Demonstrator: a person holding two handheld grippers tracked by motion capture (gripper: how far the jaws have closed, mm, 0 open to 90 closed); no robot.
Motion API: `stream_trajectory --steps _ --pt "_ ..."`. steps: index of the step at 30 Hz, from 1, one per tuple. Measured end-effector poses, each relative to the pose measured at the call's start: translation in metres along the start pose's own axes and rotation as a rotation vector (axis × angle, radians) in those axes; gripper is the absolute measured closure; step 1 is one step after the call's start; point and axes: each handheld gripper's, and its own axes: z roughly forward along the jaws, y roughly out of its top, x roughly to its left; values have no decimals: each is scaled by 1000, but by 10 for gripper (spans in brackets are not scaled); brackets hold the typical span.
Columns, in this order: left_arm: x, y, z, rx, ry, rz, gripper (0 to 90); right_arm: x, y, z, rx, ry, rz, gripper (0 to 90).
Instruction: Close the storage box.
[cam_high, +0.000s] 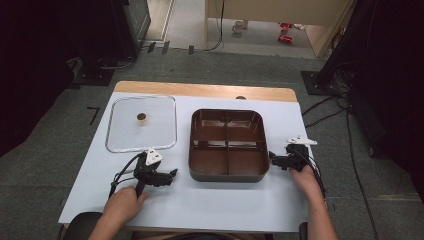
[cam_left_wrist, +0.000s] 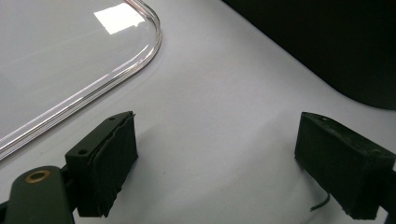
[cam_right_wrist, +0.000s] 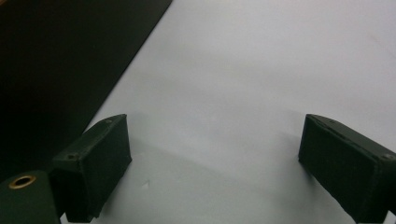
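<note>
Lid (cam_high: 141, 124), clear and square with a small knob (cam_high: 141, 117) at its middle, lies flat at the far left of the desk (cam_high: 200, 200). Its near right corner sits just beyond the left claw (cam_high: 172, 175), which rests on the desk between lid and tray (cam_high: 228, 143) and points right, toward the tray's near left corner. In the left gripper view the lid's rounded rim (cam_left_wrist: 116, 70) curves past to the upper left of the left claw (cam_left_wrist: 215, 172), whose jaws stand wide apart over bare desk, holding nothing, with the tray's dark wall at the upper right.

The brown four-compartment tray sits in the middle of the desk, empty and uncovered, beside the lid and apart from it. I judge that the left hand (cam_high: 122, 205), much the nearer, would have to swing back left and away to take the lid.

At the right, the right claw (cam_high: 272, 159) points left, just beside the tray's near right wall. In the right gripper view the right claw (cam_right_wrist: 215, 177) is spread wide as well, empty, pads resting low over the desk, with the tray's dark side along the upper left.
</note>
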Motion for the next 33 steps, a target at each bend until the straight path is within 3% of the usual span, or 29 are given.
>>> stream_trajectory --steps 25,33 --pt "-1 2 1 6 6 0 120 0 0 0 2 0 0 86" --pt "0 5 1 39 0 9 121 0 0 0 1 -1 -1 86"
